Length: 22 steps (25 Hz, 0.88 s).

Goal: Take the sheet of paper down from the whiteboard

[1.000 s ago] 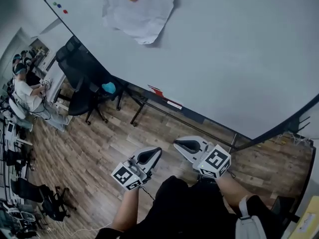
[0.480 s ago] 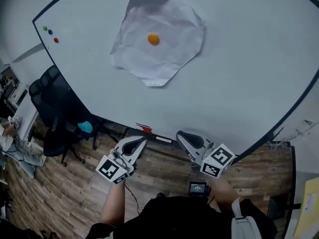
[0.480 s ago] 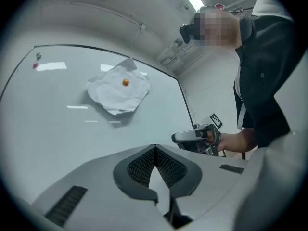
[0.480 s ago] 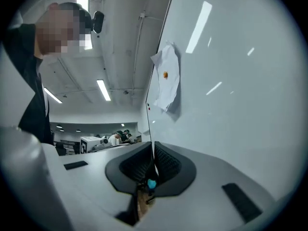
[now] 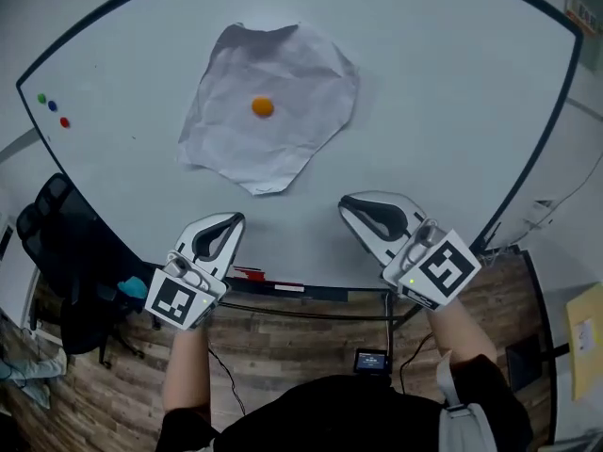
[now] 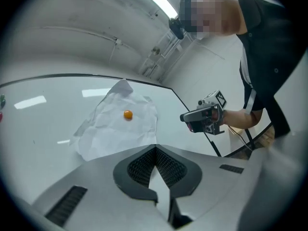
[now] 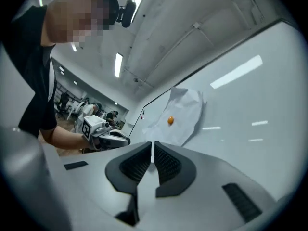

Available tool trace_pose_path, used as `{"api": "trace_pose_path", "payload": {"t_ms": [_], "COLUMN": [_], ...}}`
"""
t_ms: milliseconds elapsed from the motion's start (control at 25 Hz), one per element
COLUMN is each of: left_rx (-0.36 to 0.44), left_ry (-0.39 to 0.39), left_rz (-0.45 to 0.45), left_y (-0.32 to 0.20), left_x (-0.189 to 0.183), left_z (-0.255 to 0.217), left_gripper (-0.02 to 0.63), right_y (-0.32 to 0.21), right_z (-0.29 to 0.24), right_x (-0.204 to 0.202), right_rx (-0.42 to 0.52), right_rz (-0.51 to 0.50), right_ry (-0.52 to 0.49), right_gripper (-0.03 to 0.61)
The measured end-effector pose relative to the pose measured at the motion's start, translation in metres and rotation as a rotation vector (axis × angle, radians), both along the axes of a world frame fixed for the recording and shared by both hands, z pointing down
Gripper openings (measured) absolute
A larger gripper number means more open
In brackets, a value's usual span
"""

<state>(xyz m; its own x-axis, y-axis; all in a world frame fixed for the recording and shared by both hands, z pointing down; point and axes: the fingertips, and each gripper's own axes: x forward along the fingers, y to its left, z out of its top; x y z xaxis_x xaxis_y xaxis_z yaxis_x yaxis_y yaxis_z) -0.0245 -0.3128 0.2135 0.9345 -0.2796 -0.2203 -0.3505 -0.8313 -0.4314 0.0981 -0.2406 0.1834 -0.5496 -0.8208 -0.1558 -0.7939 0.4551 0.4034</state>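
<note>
Jaws on both the left gripper (image 5: 229, 222) and the right gripper (image 5: 349, 205) are pressed together with nothing between them. Both point at the whiteboard (image 5: 443, 102), below the sheet of paper (image 5: 297, 130) and apart from it. Farther up, left of centre, that crumpled sheet hangs on the board, pinned by one orange magnet (image 5: 263, 106) at its middle. To do this well, I judge one gripper should open and pinch a loose lower corner while the other plucks off the magnet, so the sheet neither tears nor drops.
</note>
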Motion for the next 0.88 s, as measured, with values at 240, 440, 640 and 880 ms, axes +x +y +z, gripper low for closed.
{"api": "trace_pose_path", "payload": {"t_ms": [240, 440, 640, 880], "left_rx": [0.128, 0.201, 0.224, 0.246], "left_ry": [-0.057, -0.037, -0.023, -0.060], "left_rz": [-0.105, -0.184, -0.244, -0.265], "left_y": [-0.009, -0.025, -0.042, -0.042], "left_x": [0.034, 0.043, 0.056, 0.071], "left_z": [-0.060, -0.104, -0.120, -0.121], "left_gripper": [0.009, 0.009, 0.011, 0.091], "right_y": [0.009, -0.013, -0.036, -0.051], "right_z": [-0.112, -0.159, -0.188, -0.203], "right_x": [-0.007, -0.036, -0.049, -0.051], "right_rx": [0.223, 0.395, 0.284, 0.248], "right_rz": [0.068, 0.178, 0.143, 0.162], "right_ry": [0.413, 1.024, 1.093, 1.098], "right_gripper": [0.021, 0.021, 0.021, 0.036]}}
